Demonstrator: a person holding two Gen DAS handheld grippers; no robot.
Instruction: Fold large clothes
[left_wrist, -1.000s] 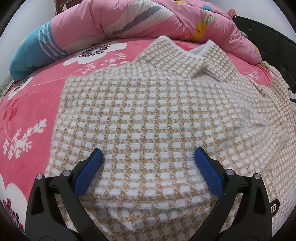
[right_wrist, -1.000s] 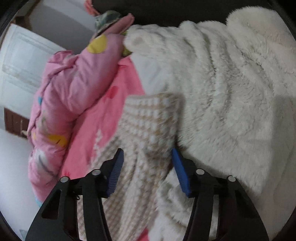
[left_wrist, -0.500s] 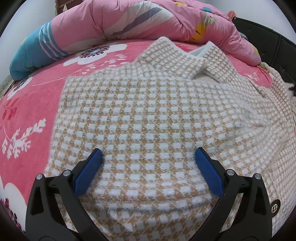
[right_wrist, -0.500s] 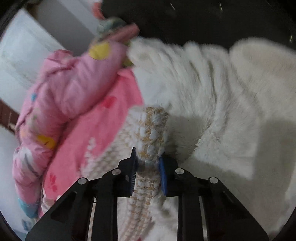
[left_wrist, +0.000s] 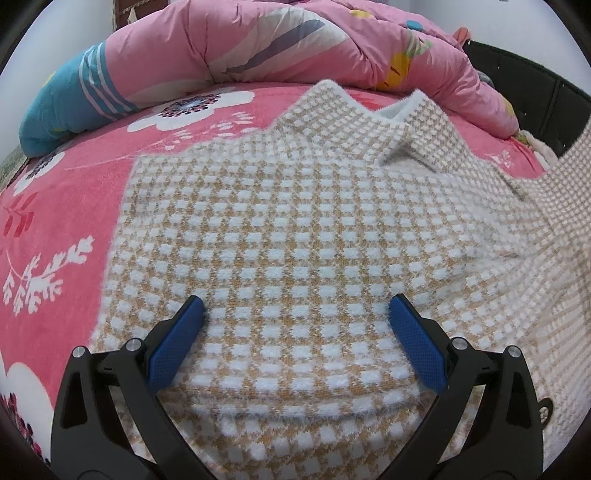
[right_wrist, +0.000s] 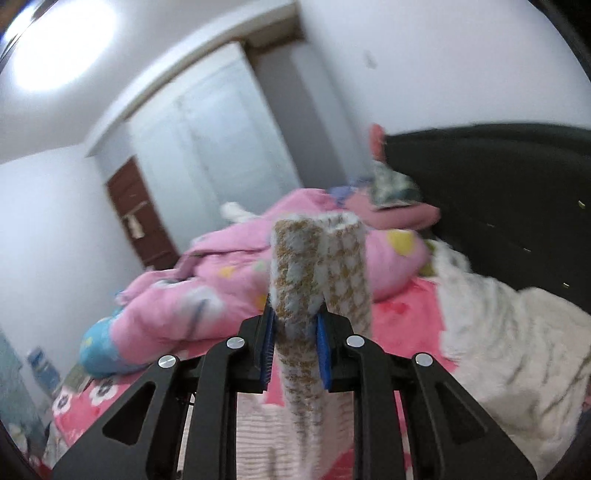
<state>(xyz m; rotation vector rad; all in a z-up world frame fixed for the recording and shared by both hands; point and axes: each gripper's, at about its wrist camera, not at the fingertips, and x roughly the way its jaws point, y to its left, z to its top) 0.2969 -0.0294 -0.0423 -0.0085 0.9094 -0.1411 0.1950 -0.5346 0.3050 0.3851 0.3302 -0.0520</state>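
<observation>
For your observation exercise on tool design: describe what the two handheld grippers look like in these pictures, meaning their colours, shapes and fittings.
Both grippers are alike. The left gripper has two black, angular plastic fingers with triangular cut-outs and round silver pivot bolts; each finger ends in a flat blue pad with a fine textured surface. The right gripper has the same black frame, silver bolts and blue pads. No cables, sleeves or hands show.

Pink quilt (left_wrist: 295, 40) and black headboard (right_wrist: 498, 192) wall the bed's far side — near side open.
</observation>
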